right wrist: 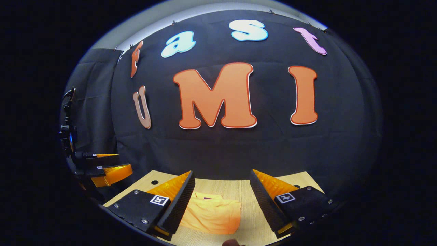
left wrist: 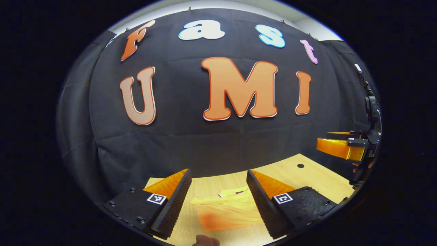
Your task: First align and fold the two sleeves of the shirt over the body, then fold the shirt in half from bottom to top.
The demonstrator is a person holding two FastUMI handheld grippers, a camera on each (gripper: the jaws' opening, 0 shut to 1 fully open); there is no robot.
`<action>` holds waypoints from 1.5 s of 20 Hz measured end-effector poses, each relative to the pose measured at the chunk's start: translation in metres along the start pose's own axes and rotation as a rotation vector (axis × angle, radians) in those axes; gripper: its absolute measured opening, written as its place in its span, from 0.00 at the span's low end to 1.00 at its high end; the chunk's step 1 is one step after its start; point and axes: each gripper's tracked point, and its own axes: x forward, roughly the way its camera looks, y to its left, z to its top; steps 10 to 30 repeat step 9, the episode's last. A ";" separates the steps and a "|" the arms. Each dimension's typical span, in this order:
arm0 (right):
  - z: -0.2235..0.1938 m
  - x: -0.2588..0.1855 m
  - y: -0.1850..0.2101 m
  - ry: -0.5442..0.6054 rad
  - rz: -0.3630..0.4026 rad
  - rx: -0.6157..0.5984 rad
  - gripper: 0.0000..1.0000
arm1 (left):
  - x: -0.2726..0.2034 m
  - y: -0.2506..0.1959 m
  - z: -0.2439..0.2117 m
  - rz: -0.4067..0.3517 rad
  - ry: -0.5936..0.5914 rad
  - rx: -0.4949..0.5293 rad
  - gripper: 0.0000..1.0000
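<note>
My left gripper [left wrist: 218,201] hangs released above the bench [left wrist: 307,174], its 2 fingers spread wide with nothing between them. My right gripper [right wrist: 222,201] is released too, well apart from it. The folded shirt [right wrist: 213,215] lies flat on the bench below both.

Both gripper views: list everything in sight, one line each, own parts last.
shirt: one, yellow-orange, lying on the table ahead of both tools, no tool touching it.
table: one, light wood, under the shirt, reaching to the black wall.
holes: small dark round ones in the tabletop near its far corners.
left tool: one, fingers apart, above the table's near edge; also at the left edge of the right gripper view.
right tool: one, fingers apart, above the near edge; also at the right of the left gripper view.
</note>
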 end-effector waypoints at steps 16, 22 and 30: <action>0.030 -0.070 0.009 -0.250 0.000 -0.098 0.89 | -0.085 -0.045 0.011 0.048 -0.197 0.058 1.00; 0.030 -0.070 0.009 -0.250 0.000 -0.098 0.89 | -0.085 -0.045 0.011 0.048 -0.197 0.058 1.00; 0.030 -0.070 0.009 -0.250 0.000 -0.098 0.89 | -0.085 -0.045 0.011 0.048 -0.197 0.058 1.00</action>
